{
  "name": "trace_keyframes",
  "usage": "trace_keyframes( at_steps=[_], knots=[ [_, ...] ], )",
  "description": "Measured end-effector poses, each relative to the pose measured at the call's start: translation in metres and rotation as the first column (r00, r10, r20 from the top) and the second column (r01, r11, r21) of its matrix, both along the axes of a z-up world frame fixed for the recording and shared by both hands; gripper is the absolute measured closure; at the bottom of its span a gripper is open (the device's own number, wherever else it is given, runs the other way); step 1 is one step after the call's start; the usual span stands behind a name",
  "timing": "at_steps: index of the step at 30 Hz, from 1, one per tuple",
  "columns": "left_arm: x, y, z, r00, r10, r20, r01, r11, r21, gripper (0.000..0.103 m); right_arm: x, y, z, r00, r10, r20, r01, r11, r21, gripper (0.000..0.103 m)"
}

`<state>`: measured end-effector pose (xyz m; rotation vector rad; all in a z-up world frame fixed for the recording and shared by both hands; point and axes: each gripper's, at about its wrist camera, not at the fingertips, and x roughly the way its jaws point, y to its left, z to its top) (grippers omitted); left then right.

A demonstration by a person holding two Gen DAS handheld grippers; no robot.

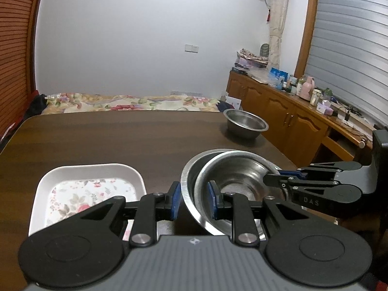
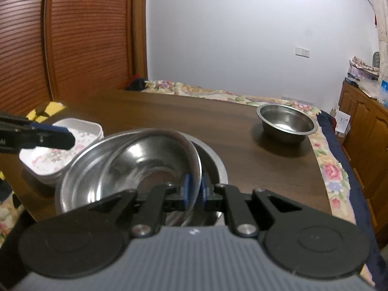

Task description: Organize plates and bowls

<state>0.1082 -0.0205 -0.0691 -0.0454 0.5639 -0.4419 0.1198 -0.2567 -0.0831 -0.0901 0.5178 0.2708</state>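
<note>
right tongs: clamped tight on the near rim of the tilted inner steel bowl, one blue pad on each side of the thin wall.
left tongs: narrowly parted, straddling the wall of the wider outer steel bowl on the opposite side; one pad outside it, one inside the bowls. whether the pads press on the metal, i cannot tell.
why held so: likely one pair to steady the lower bowl while the other seats the tilted one into it, nesting the two.
bowl position: inner bowl leans inside the outer, not yet flat; both near the front edge of the dark wooden surface.
other ware: third steel bowl well apart at the far corner; white floral square plate just beside the pair.
hand pose: both tongs point forward and somewhat downward, approaching from opposite sides.
</note>
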Motion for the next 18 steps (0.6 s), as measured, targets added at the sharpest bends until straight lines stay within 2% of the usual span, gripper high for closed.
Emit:
trace_keyframes(
  at_steps=[9,12,18],
  knots=[
    [-0.001,0.004,-0.008,1.000,0.024,-0.002,-0.024,1.000,0.010,0.078,0.000,0.003,0.002,1.000,0.005,0.017,-0.004,0.999,-0.034,0.089],
    [-0.002,0.003,-0.010,1.000,0.023,-0.005,-0.022,1.000,0.007,0.078,-0.001,0.001,0.005,0.999,0.011,0.036,-0.010,1.000,-0.016,0.083],
    [-0.001,0.006,-0.008,1.000,0.020,0.002,-0.020,1.000,0.001,0.078,-0.003,-0.002,0.010,0.998,0.005,0.061,-0.006,1.000,0.015,0.083]
  ],
)
